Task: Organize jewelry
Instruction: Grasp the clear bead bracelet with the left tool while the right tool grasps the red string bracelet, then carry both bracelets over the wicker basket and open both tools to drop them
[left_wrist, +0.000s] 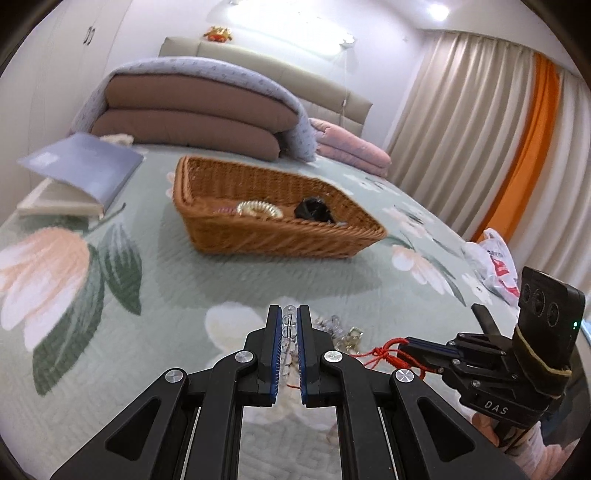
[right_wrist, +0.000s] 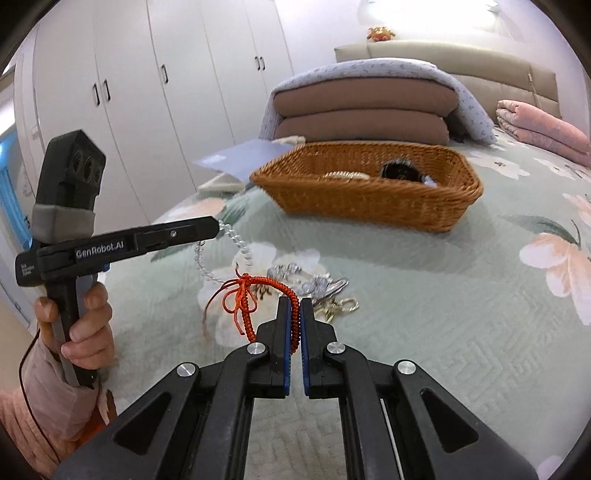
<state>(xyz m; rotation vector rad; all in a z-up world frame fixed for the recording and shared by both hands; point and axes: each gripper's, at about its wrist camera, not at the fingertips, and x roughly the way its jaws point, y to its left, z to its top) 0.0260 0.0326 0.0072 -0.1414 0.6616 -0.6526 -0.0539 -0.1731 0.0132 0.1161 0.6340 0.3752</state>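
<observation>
My left gripper (left_wrist: 290, 314) is shut on a clear bead bracelet (left_wrist: 288, 332); in the right wrist view the bracelet (right_wrist: 236, 243) hangs from its tip (right_wrist: 218, 225) above the bedspread. My right gripper (right_wrist: 294, 304) is shut on a red braided cord bracelet (right_wrist: 258, 291); it also shows in the left wrist view (left_wrist: 406, 341) with the red cord (left_wrist: 384, 352). A silver and gold jewelry pile (right_wrist: 317, 288) lies on the bed just ahead. A wicker basket (left_wrist: 236, 229) farther back holds a gold coil (left_wrist: 258, 208) and a black item (left_wrist: 312, 210).
An open book (left_wrist: 74, 173) lies left of the basket. Folded brown and lilac quilts (left_wrist: 192, 110) and a pink blanket (left_wrist: 351, 147) sit at the headboard. A plastic bag (left_wrist: 495, 266) lies at the bed's right edge. Wardrobes (right_wrist: 147, 92) stand to the left.
</observation>
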